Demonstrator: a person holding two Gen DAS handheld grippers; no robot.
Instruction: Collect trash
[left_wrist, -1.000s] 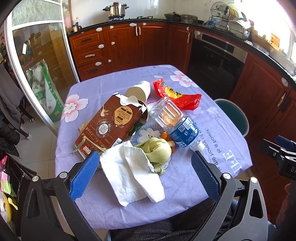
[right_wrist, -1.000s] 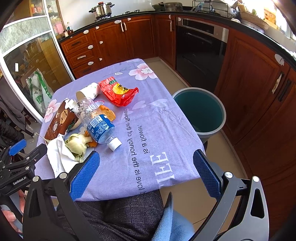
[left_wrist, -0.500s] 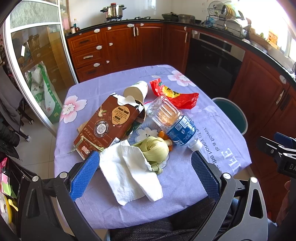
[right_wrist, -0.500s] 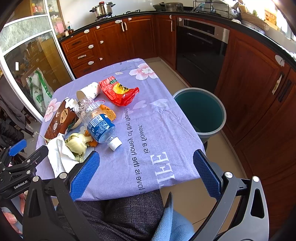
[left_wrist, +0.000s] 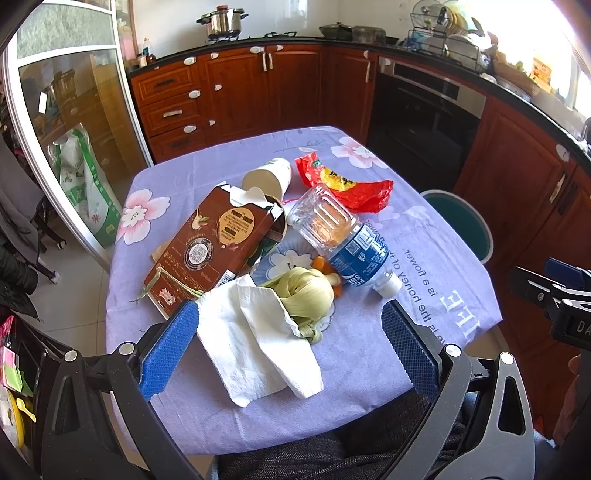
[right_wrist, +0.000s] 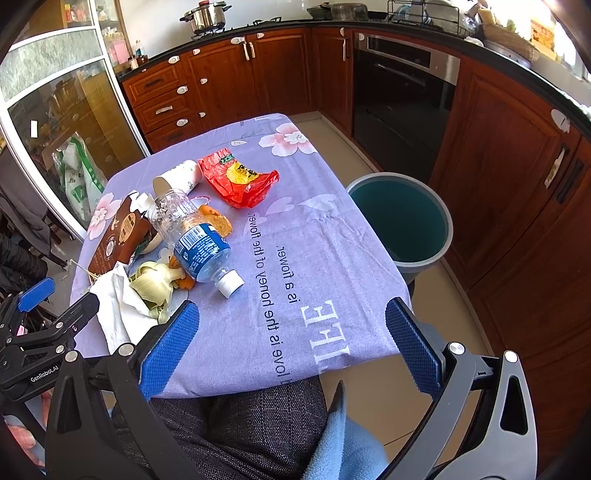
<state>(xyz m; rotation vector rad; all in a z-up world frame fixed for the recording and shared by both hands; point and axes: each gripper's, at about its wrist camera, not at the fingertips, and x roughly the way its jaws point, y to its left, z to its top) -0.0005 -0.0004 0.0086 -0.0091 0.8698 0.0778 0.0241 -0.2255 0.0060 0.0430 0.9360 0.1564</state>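
Observation:
Trash lies on a table with a purple flowered cloth (left_wrist: 369, 354): a white napkin (left_wrist: 258, 343), pale green husks (left_wrist: 306, 295), a torn brown carton (left_wrist: 218, 247), a clear plastic bottle (left_wrist: 343, 240) lying down, a paper cup (left_wrist: 267, 179) on its side and a red wrapper (left_wrist: 347, 188). My left gripper (left_wrist: 290, 347) is open and empty above the napkin at the near edge. My right gripper (right_wrist: 291, 347) is open and empty above the near right part of the cloth (right_wrist: 295, 240). The bottle (right_wrist: 195, 240) and wrapper (right_wrist: 236, 177) lie to its far left.
A grey bin with a teal inside (right_wrist: 402, 221) stands on the floor right of the table, also in the left wrist view (left_wrist: 461, 225). Brown cabinets (left_wrist: 240, 92) and an oven (right_wrist: 399, 99) line the back and right. A glass door (left_wrist: 62, 147) is at left.
Both views have shifted only slightly; the left gripper has drifted a little. Nothing on the table has moved and both grippers stay open.

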